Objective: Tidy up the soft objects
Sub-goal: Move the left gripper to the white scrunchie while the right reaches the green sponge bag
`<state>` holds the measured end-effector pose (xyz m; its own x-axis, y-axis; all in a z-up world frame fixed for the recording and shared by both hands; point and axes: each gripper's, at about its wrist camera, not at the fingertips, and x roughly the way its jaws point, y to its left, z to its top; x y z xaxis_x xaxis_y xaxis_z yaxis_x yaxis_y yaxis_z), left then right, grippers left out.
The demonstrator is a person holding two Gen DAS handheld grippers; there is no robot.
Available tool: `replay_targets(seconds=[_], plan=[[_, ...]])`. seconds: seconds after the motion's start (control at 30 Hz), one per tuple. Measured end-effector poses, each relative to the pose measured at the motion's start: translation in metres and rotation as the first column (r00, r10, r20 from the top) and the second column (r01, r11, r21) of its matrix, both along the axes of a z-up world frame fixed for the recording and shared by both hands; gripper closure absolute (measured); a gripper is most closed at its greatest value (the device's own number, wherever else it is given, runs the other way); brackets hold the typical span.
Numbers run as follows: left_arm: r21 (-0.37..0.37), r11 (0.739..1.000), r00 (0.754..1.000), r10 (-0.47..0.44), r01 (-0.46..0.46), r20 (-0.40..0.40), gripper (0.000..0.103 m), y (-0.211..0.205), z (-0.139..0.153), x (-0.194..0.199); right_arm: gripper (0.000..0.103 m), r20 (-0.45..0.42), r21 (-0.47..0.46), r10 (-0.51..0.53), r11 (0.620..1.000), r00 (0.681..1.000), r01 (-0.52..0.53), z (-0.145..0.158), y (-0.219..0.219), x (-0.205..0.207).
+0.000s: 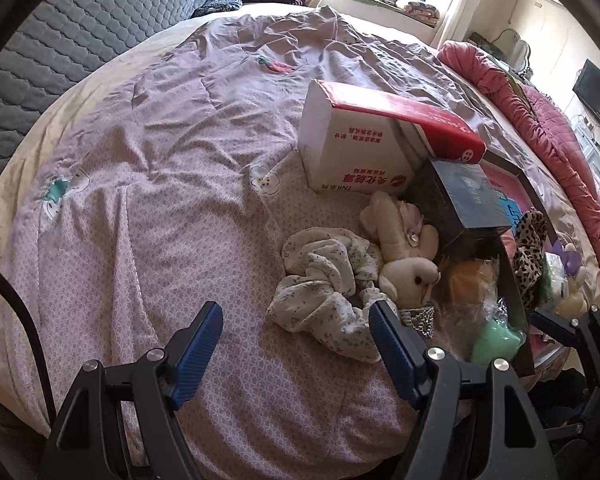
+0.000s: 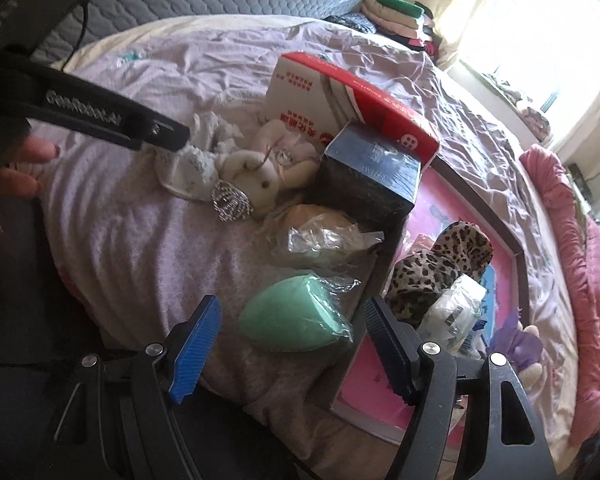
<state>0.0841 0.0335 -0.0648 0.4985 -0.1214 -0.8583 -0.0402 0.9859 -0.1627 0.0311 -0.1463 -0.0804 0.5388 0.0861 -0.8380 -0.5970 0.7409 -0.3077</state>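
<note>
**Both grippers ready over the bed**

Left wrist: the left gripper (image 1: pixel 296 344) gapes empty beside the scrunchie (image 1: pixel 328 292) on the bed (image 1: pixel 140 200).

Right wrist: the right gripper (image 2: pixel 292 340) hangs wide over the green sponge (image 2: pixel 296 314); best pinch its middle, then lift into the tray (image 2: pixel 516 248).

"TNR" on white box (image 1: pixel 356 148); "GenRobot.AI" on left gripper (image 2: pixel 100 114).

The left gripper (image 1: pixel 296 344) stood with its jaws spread wide, blue fingers (image 1: pixel 198 352) empty. The right gripper (image 2: pixel 292 340) likewise gaped with nothing clamped. In the right wrist view, the person's left hand (image 2: pixel 14 182) showed at nine o'clock, fingers loosely extended.
</note>
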Motion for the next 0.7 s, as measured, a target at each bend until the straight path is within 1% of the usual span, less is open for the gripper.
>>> replay_targets(seconds=[0.13,0.37,0.4,0.43,0.47,0.53,0.6,0.7], plan=[[-0.009,1.000,1.000,0.003,-0.003,0.012,0.028,0.001,0.001,0.001,0.028,0.015,-0.050,0.015,0.999,1.000,-0.014,-0.006,0.002,0.003],[-0.010,1.000,1.000,0.013,-0.014,-0.011,0.028,0.001,-0.011,0.011,0.027,0.033,-0.073,0.019,0.997,0.999,-0.017,-0.011,0.005,0.009],[-0.012,1.000,1.000,0.016,-0.016,-0.014,0.028,0.002,-0.014,0.012,0.029,0.037,-0.072,0.020,0.997,0.999,-0.017,-0.011,0.006,0.010],[-0.011,1.000,1.000,0.020,-0.020,-0.018,0.028,0.001,-0.016,0.014,0.034,0.039,-0.068,0.020,0.998,0.999,-0.017,-0.011,0.006,0.012],[-0.010,1.000,1.000,0.023,-0.023,-0.019,0.028,0.002,-0.017,0.015,0.038,0.032,-0.062,0.020,0.998,0.999,-0.018,-0.012,0.007,0.013],[-0.008,0.999,0.999,0.033,-0.033,-0.023,0.028,0.002,-0.020,0.017,0.043,0.010,-0.061,0.011,0.998,1.000,-0.010,-0.017,0.008,0.016],[-0.008,0.999,0.999,0.037,-0.037,-0.027,0.028,0.003,-0.023,0.019,0.046,-0.010,-0.049,-0.001,0.999,1.000,0.001,-0.020,0.007,0.019],[0.004,0.999,0.999,0.033,-0.033,-0.028,0.028,0.002,-0.026,0.021,0.048,-0.017,0.000,-0.025,1.000,1.000,0.025,-0.018,0.003,0.023]])
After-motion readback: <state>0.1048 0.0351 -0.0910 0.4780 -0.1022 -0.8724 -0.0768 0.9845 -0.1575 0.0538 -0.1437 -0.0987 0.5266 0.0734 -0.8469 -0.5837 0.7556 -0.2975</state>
